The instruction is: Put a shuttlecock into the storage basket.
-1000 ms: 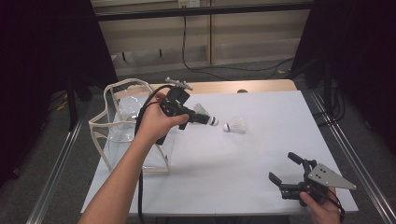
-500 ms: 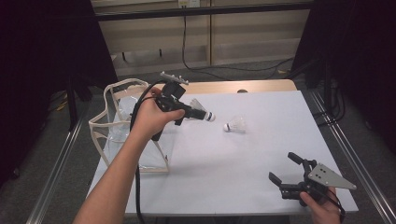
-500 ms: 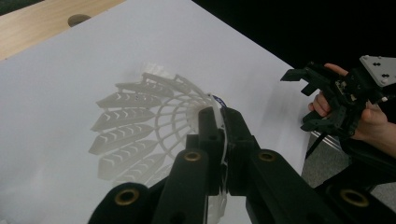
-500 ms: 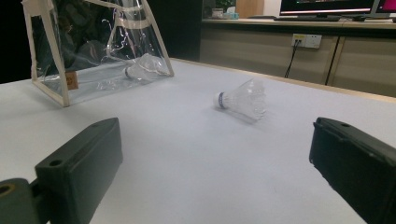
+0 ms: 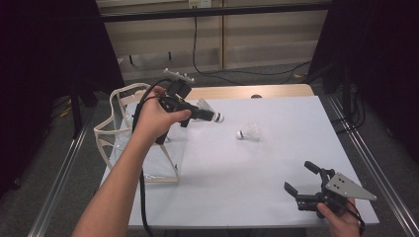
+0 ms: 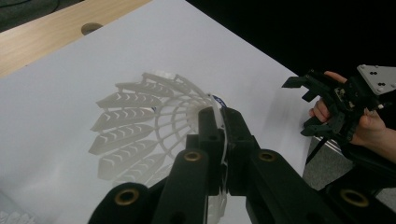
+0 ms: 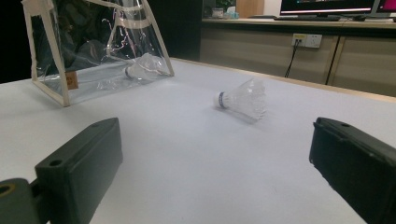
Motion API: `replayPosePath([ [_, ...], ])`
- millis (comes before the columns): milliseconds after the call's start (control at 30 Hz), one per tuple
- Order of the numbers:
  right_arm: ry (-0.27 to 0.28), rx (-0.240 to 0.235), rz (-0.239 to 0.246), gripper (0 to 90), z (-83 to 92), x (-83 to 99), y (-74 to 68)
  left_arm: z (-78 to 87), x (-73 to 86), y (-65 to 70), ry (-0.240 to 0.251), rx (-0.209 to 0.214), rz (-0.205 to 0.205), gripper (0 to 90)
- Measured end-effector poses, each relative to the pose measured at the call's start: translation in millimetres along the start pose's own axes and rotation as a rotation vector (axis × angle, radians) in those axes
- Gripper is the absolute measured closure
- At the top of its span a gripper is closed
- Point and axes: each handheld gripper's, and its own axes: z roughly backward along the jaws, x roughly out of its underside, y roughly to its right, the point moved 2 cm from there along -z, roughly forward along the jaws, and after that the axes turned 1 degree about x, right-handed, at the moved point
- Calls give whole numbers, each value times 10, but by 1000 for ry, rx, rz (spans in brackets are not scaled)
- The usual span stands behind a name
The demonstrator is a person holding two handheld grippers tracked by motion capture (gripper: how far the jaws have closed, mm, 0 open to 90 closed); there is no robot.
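Note:
My left gripper (image 5: pixel 211 116) hangs above the white table, just right of the clear bag (image 5: pixel 106 132), and is shut on a white shuttlecock (image 5: pixel 218 117). In the left gripper view its jaws (image 6: pixel 219 117) pinch that shuttlecock (image 6: pixel 140 126) at the skirt near the cork, with the feathers fanning out to the left. A second shuttlecock (image 5: pixel 248 132) lies on its side mid-table, apart from both grippers; it also lies ahead in the right gripper view (image 7: pixel 243 100). My right gripper (image 5: pixel 300 176) rests low at the front right corner, open, with nothing between its jaws (image 7: pixel 215 140).
The clear bag (image 7: pixel 65 56) with cream trim stands at the table's left side, another shuttlecock (image 7: pixel 144 65) lying inside it. A wooden strip with a round hole (image 5: pixel 256 96) runs along the far edge. Metal rails flank the table.
My left gripper has drifted slightly up and left toward the bag, still holding the shuttlecock. The right gripper has stayed put.

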Motion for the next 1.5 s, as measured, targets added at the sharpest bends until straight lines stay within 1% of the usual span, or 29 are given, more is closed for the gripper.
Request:
replayPosePath([
  [100,-1,0,-2,24,0,0,-3,29,-11,-7,7,-4,7,884],
  [167,0,0,-2,24,-1,0,-4,44,-16,-13,2,-2,6,884],
  [233,-1,0,3,24,0,1,-1,58,-23,-13,-3,-13,8,885],
  [333,1,0,0,23,-1,0,0,87,-33,-21,0,-7,1,885],
  [500,-1,-1,1,24,1,0,-2,125,-48,-31,7,-18,8,885],
  [600,2,0,-1,24,0,0,1,142,-51,-40,6,-16,9,886],
  [633,0,1,-2,24,0,0,1,149,-52,-40,2,-22,8,886],
  [900,2,-1,-1,24,0,0,0,205,-72,-52,2,-32,4,892],
  [967,2,-1,-1,24,0,-1,1,216,-76,-52,10,-33,13,893],
  [1200,1,-1,-2,24,0,-1,0,269,-80,-76,7,-49,9,895],
  [1333,1,-1,-3,24,1,-1,-2,298,-88,-78,15,-52,17,895],
  [1500,0,-1,-2,24,1,-1,-3,337,-100,-88,13,-56,7,896],
])
